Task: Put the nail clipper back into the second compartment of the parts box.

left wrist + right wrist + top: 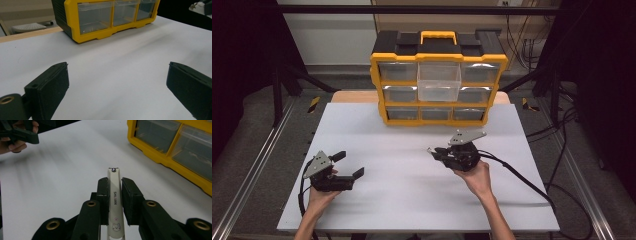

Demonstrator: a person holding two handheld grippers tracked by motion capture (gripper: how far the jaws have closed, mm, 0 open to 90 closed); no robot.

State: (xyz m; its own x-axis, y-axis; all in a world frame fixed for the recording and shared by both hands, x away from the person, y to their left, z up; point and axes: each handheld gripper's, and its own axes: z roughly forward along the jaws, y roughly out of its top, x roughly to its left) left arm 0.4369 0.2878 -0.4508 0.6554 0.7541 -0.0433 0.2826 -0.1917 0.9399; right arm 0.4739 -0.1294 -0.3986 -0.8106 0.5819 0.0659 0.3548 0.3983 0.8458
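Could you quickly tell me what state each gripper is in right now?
Left gripper: open, empty.
Right gripper: shut on a nail clipper.

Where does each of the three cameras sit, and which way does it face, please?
High view: above the person's side, facing forward and down on the table; both hands and grippers show.
Left gripper view: on the left gripper, facing the organizer; jaws wide apart.
Right gripper view: on the right gripper, jaws clamping a nail clipper; the left hand shows at top left.
All three share the organizer and table.
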